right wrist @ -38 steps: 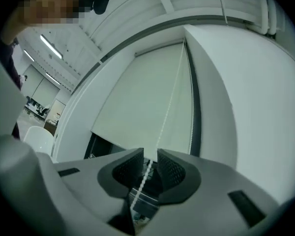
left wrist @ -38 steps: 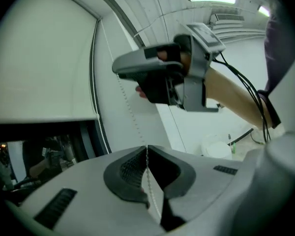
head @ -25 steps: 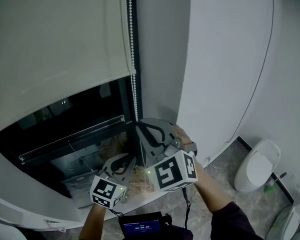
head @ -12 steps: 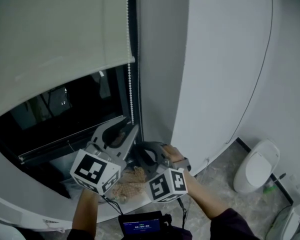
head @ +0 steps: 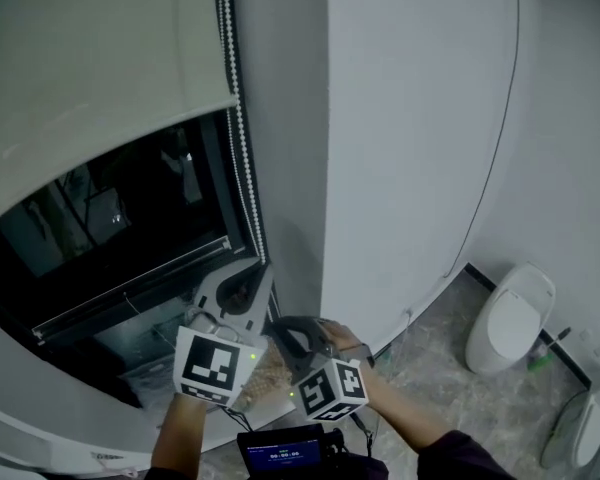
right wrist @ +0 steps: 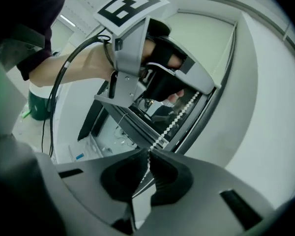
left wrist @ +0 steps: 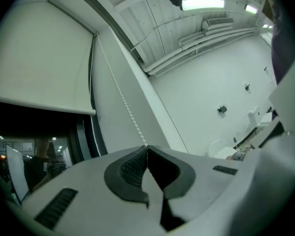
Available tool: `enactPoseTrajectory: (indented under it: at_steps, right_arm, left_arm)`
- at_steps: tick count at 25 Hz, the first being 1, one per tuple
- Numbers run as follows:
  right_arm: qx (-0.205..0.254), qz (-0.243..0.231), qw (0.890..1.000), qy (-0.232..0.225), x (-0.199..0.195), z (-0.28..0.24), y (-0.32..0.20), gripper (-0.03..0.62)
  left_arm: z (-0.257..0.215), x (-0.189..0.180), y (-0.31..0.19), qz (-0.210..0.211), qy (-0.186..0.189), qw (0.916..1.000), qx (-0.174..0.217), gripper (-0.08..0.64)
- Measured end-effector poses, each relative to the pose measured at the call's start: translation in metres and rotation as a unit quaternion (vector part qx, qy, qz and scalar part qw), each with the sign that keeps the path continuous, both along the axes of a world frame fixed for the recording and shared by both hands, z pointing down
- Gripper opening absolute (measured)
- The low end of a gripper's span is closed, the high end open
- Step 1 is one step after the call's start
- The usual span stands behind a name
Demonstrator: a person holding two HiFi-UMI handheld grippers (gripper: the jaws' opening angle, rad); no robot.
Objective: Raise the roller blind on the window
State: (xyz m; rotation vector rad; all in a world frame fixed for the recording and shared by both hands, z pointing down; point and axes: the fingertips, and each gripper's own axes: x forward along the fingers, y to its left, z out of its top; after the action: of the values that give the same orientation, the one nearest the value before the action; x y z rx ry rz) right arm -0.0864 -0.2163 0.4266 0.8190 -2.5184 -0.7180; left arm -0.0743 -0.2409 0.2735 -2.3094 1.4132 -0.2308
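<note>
The roller blind (head: 90,58) hangs over the upper part of the window (head: 110,228), at the left of the head view. The bead chain (head: 242,158) runs down the window's right edge, between the blind and the wall (head: 420,118) to its right. Low on the chain, the left gripper (head: 263,270) has the chain between its jaws. The right gripper (head: 276,324) has it between its jaws just below. A toilet (head: 510,318) stands on the floor (head: 430,368) at lower right, well apart from the window.
</note>
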Motion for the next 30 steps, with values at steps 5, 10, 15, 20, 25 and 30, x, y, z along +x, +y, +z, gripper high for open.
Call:
enactPoseTrajectory:
  at_steps: [5, 10, 15, 20, 25, 30]
  right_arm:
    - [-0.101, -0.014, 0.992, -0.081, 0.023, 0.000, 0.005, 0.018]
    - [-0.096, -0.030, 0.975, -0.197, 0.046, -0.083, -0.008, 0.020]
    - [-0.079, -0.061, 0.963, -0.249, 0.041, -0.169, -0.021, 0.067]
    - [-0.040, -0.100, 0.960, -0.260, 0.013, -0.231, -0.016, 0.084]
    - [0.001, -0.049, 0.975, -0.216, -0.008, -0.234, -0.023, 0.083]
    - [0.065, -0.041, 0.983, -0.168, -0.036, -0.219, -0.011, 0.011]
  left_arm:
    - [0.022, 0.006, 0.002, -0.014, -0.010, 0.9998, -0.012, 0.011]
    - [0.061, 0.006, -0.002, -0.005, -0.043, 0.9984, -0.037, 0.011]
    - [0.112, 0.004, 0.000, -0.006, -0.051, 0.9947, -0.089, 0.011]
    - [0.137, 0.001, 0.007, -0.010, -0.060, 0.9920, -0.110, 0.011]
    - [0.152, 0.001, 0.015, -0.008, -0.065, 0.9903, -0.122, 0.011]
    - [0.167, -0.019, 0.021, -0.018, -0.052, 0.9881, -0.144, 0.011]
